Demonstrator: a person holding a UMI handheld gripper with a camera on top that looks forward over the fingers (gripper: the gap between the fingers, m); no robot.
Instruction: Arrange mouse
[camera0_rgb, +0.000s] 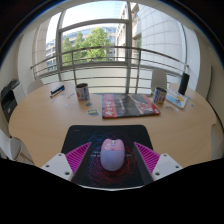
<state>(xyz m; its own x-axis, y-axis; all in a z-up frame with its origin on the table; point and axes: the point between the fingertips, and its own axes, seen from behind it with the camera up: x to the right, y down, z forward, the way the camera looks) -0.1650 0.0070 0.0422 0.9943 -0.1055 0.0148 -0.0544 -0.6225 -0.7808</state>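
Note:
A pale pink-white mouse (112, 153) lies on a black mouse mat (108, 137) near the front of a round wooden table (50, 115). My gripper (112, 158) is open, its two magenta pads (78, 155) standing wide to either side of the mouse. The mouse sits between the fingers with a clear gap on each side and rests on the mat.
Beyond the mat lies a reddish book or magazine (129, 104). A dark cup (83, 92) stands at the back left, a small dark item (57, 90) farther left. Bottles and small items (165, 96) stand at the back right. A railing and windows lie behind the table.

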